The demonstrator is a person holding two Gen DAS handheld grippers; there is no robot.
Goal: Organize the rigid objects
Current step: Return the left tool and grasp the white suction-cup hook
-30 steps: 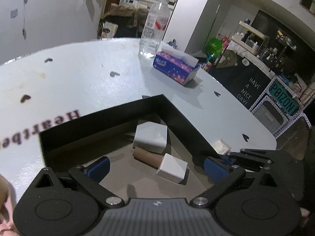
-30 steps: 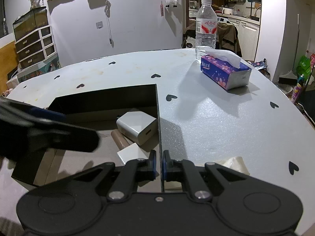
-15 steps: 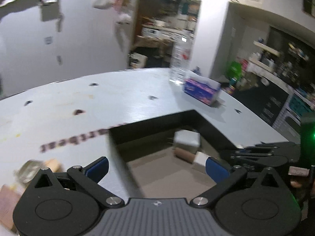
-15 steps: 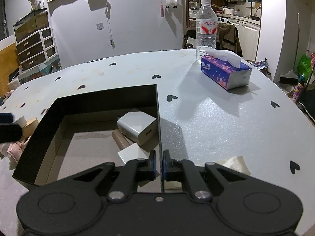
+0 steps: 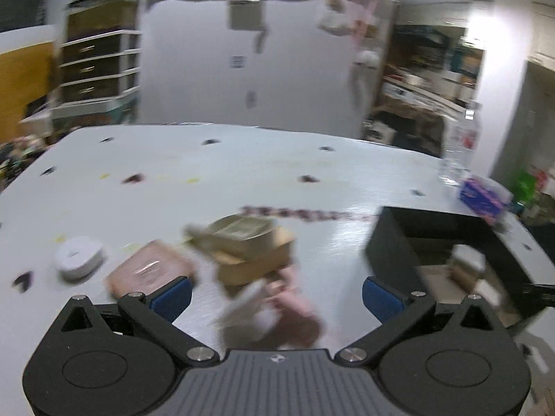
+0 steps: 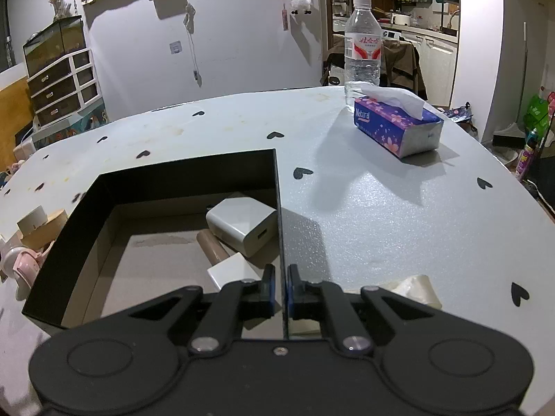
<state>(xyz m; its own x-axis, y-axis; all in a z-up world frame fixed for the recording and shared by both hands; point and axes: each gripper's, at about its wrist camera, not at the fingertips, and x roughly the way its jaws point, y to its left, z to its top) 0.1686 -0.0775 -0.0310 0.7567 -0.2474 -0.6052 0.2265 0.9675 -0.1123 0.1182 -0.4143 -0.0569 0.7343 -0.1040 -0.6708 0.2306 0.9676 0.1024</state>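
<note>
White counter (image 6: pixel 399 215): keep right claw (image 6: pixel 281 289) clamped on black box (image 6: pixel 277 187) wall; lower open, empty left claw (image 5: pixel 275 296) squarely over cardboard box (image 5: pixel 253 253).

charger (image 6: pixel 242 226) in box (image 6: pixel 187 176), tissue pack (image 6: pixel 399 128) behind right

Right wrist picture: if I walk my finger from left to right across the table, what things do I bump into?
Pink thing → black box → white charger → water bottle → tissue box
</note>
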